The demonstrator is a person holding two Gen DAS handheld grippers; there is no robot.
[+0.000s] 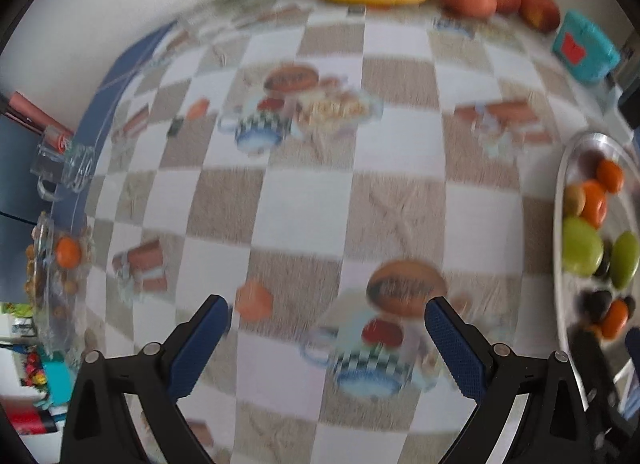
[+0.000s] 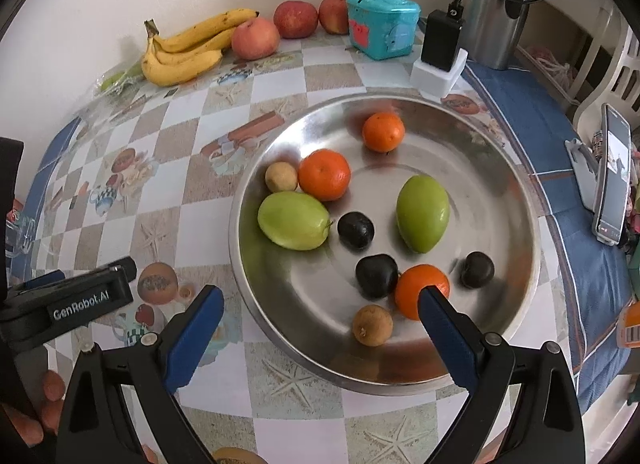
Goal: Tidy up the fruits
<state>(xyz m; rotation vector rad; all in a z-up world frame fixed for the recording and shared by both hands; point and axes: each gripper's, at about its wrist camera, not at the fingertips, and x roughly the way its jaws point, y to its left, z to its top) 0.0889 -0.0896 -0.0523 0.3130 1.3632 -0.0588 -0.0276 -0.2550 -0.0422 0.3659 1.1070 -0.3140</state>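
Hovering right gripper (image 2: 320,310) over near rim of steel tray (image 2: 516,200), jaws spread wide, nothing between pads. Left gripper (image 1: 326,324) likewise wide open and empty above checkered tablecloth (image 1: 304,200). Tray holds three oranges, two green fruits, three dark fruits, two small brown fruits. Nearest orange (image 2: 416,284) touches dark fruit (image 2: 376,276); likely next pick. Lower pads either side of orange, clear of dark neighbour, close gently. Bananas (image 2: 184,52) and apples (image 2: 296,18) wait by wall.

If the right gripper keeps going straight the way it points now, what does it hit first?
Probably the metal plate, near its front edge. The open right gripper aims there, with the small brown fruit and an orange close by. Depth is hard to judge.
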